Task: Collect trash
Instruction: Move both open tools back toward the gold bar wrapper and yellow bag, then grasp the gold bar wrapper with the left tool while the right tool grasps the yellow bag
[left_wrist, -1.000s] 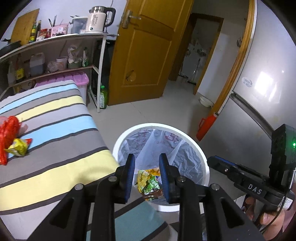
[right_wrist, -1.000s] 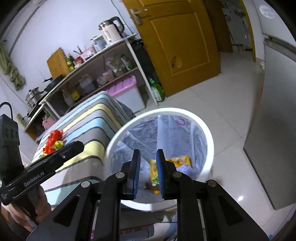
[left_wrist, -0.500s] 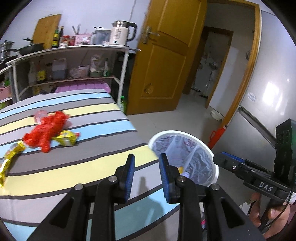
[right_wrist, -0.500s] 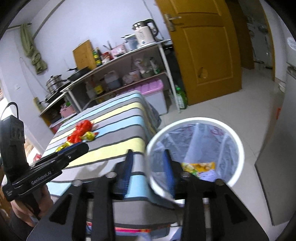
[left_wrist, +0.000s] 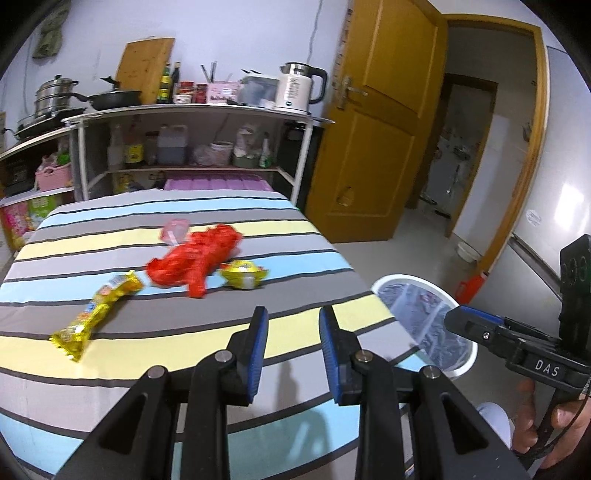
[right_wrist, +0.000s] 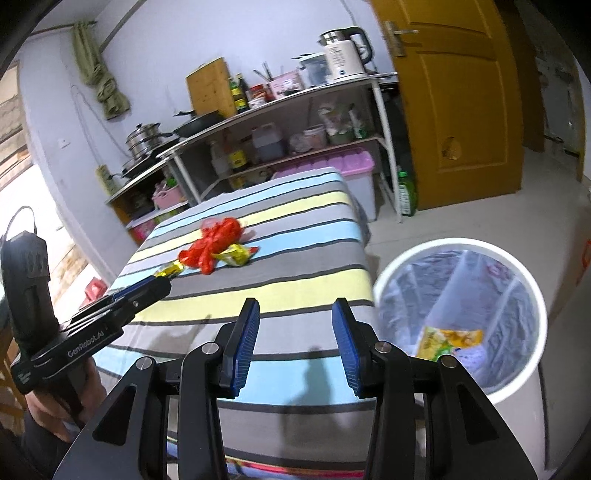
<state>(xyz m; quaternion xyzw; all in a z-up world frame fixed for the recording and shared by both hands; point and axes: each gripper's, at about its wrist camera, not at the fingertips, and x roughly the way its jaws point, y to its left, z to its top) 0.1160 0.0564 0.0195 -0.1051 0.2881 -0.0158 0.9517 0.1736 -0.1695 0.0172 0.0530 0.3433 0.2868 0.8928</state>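
On the striped table lie a red plastic bag, a long yellow wrapper, a crumpled yellow wrapper and a small pink lid. The red bag and the crumpled wrapper also show in the right wrist view. My left gripper is open and empty above the table's near edge. My right gripper is open and empty, left of the white trash bin, which holds wrappers. The bin stands right of the table.
A white shelf rack with a kettle, pans and bottles stands behind the table. A pink storage box sits under it. A wooden door stands open at the right, beside a grey fridge.
Both grippers swung left from above the bin to face the table. The right jaws opened wider. The trash on the table came into full view.
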